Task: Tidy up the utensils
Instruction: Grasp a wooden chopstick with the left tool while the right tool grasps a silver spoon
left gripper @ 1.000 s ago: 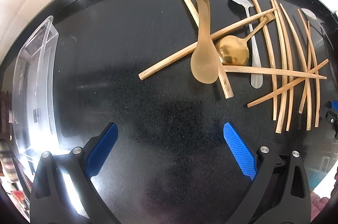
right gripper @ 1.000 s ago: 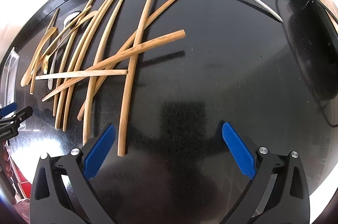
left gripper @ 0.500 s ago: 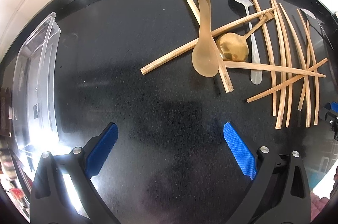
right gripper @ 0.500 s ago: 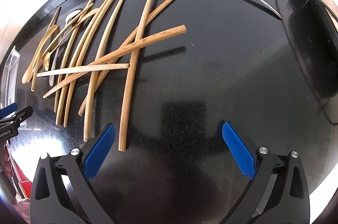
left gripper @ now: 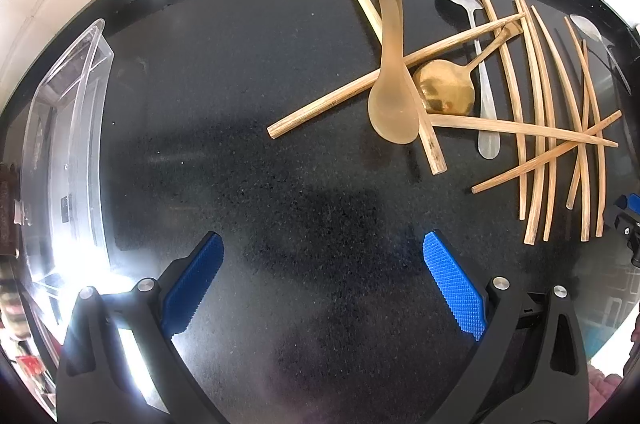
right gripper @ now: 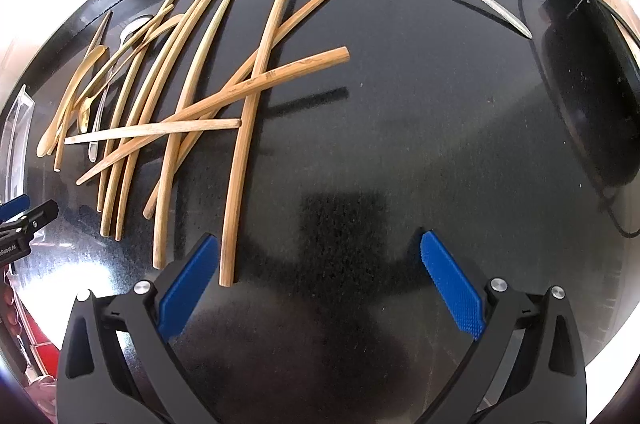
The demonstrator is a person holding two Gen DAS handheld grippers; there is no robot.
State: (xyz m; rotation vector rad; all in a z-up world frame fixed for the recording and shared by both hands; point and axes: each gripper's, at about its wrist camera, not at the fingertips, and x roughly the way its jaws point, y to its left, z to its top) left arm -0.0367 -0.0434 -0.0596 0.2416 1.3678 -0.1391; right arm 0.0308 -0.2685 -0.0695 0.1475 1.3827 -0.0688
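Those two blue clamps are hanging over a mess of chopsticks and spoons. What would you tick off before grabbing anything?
1. Left gripper open and empty: ok.
2. Right gripper open and empty: ok.
3. Chopstick nearest the right gripper lying free: not ok, another chopstick crosses over it higher up.
4. Translucent spoon free to lift: ok, it rests on top of crossed chopsticks.
5. Gold spoon free: not ok, tucked among chopsticks.
6. Clear container ready to receive: cannot tell, only its edge shows.
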